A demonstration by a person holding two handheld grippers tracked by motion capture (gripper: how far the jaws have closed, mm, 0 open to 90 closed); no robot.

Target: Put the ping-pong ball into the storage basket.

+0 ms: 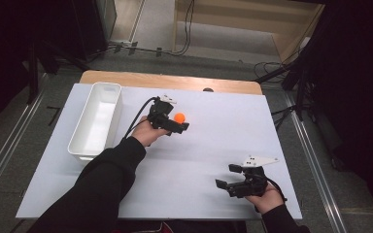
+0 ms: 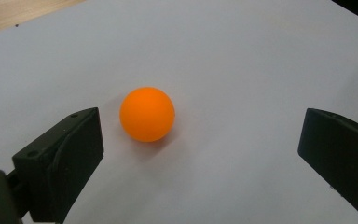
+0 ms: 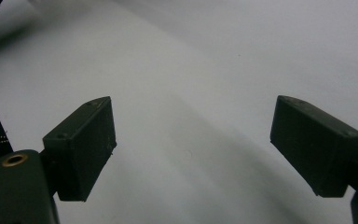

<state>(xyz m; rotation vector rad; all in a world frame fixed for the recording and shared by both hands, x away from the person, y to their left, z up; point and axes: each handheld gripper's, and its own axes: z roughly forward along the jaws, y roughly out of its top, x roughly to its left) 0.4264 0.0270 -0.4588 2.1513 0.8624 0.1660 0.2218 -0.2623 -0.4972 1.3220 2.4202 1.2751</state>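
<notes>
far left there's a long white plastic bin [image 1: 94,121], sitting empty. next over, the left gripper [image 1: 174,121] has its jaws spread wide around the small orange ball [image 2: 147,114] on the white tabletop [image 1: 213,131], not touching yet. looks like the grab step: nudge in, squeeze. plenty of room there. the right gripper [image 1: 228,177] idles wide open near the table's front edge.

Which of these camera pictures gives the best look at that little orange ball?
The left gripper view: the orange ball sits large and sharp on the white table, between the open left gripper jaws, nearer one jaw, touching neither. The high view shows it as a small orange dot beside that gripper. The right gripper view faces bare table.
</notes>
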